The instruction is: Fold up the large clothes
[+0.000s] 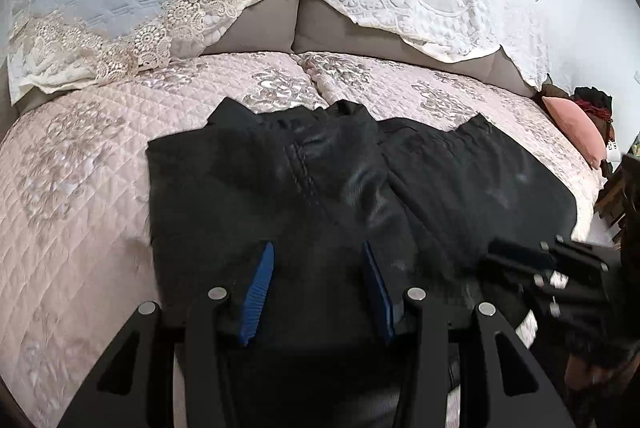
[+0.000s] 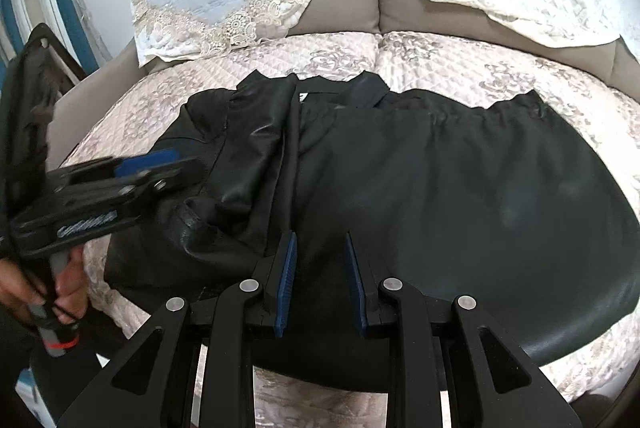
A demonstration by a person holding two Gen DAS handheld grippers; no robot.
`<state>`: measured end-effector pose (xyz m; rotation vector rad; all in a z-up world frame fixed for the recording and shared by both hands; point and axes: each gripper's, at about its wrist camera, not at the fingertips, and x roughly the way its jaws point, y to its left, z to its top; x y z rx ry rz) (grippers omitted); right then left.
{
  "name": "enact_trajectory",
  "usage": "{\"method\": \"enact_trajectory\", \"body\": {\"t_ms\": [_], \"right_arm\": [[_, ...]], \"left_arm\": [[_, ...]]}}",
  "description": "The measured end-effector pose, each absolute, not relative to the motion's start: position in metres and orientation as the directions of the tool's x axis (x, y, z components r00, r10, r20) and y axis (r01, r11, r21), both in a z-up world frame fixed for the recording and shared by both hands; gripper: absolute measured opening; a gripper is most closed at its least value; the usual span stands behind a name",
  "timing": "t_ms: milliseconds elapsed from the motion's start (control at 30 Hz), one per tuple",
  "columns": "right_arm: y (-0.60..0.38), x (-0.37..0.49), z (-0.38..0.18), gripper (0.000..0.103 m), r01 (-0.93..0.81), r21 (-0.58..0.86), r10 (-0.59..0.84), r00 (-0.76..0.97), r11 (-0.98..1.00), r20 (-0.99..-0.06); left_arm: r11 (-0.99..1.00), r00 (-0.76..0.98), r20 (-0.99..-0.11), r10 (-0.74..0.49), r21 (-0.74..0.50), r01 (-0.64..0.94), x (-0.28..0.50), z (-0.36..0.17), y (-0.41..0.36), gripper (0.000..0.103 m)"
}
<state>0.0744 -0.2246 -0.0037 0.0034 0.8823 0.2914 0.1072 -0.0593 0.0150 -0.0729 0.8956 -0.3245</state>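
Quilted bed (image 1: pixel 80 155): black jacket (image 1: pixel 360 187) spread flat.

A black leather jacket (image 2: pixel 400 179) lies spread flat on the quilted pink bed (image 2: pixel 480 67), its collar toward the pillows.

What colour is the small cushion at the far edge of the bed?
The small cushion is dusty pink, plain with no pattern. It shows only in the left wrist view.
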Motion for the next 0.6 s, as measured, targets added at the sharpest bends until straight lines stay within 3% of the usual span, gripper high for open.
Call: {"method": "enact_trajectory", "body": {"t_ms": [300, 600], "right_arm": [[-0.224, 0.078, -0.001, 0.026, -0.259, 0.116, 0.255, 0.604, 0.959, -0.755], [-0.234, 0.084, -0.004, 0.026, -0.234, 0.071, 0.205, 0.617, 0.970, -0.760]], "left_arm": [[0.946, 0.574, -0.754, -0.320, -0.223, 0.235, 0.106, 0.018, -0.060, 0.046], [0.956, 0.580, -0.760, -0.293, -0.229, 0.183, 0.160, 0.012, -0.055, 0.046]]}}
